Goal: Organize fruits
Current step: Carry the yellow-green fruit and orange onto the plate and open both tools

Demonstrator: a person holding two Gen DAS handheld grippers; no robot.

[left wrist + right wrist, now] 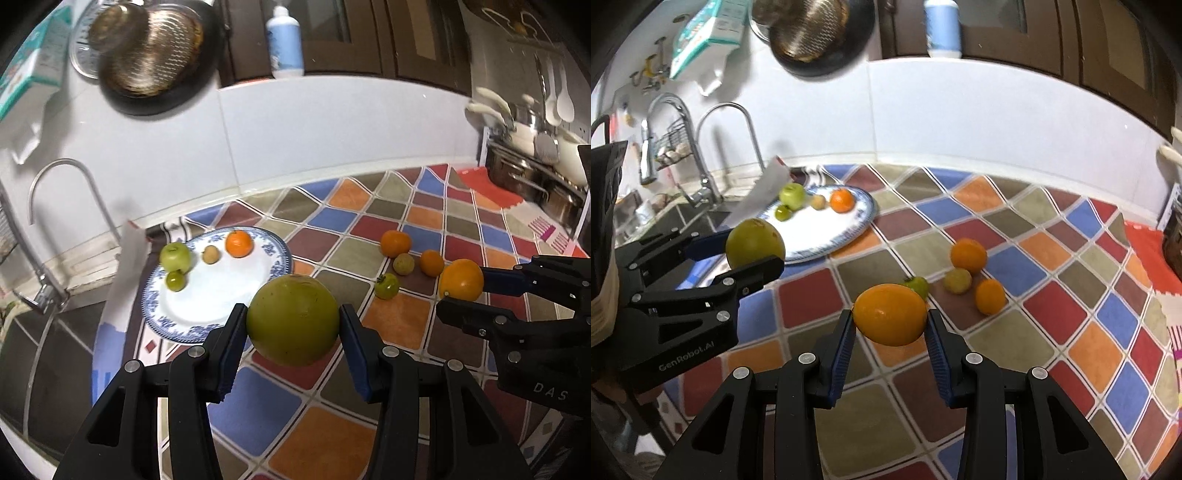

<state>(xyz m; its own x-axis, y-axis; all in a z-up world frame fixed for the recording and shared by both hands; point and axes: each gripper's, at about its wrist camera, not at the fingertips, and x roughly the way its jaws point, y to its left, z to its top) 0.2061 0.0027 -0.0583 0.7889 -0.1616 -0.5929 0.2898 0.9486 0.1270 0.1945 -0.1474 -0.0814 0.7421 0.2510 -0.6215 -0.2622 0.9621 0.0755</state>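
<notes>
The left claw (293, 321) is pointing forward and down over the tabletop (388, 325), and it is gripping a large green fruit (293, 320) between its two blue pads, in the lower centre of the left wrist view. The fruit is hanging in the air, above the near edge of the blue-and-white plate (273, 258).

The right claw (890, 325) is also tilting down, and it is clamping a yellow-orange fruit (890, 314) in the lower centre of the right wrist view, lifted clear of the tabletop. In the left wrist view this claw is coming in from the right edge of the frame; in the right wrist view the left claw is standing at the left edge, just beside the plate.

On the plate, at the middle left, a green apple (175, 256), a small green fruit (176, 281), a small tan fruit (211, 254) and an orange (239, 243) are lying. At the middle right of the tabletop, two oranges (395, 243), a yellowish fruit (403, 264) and a small green tomato (386, 286) are lying close together.
</notes>
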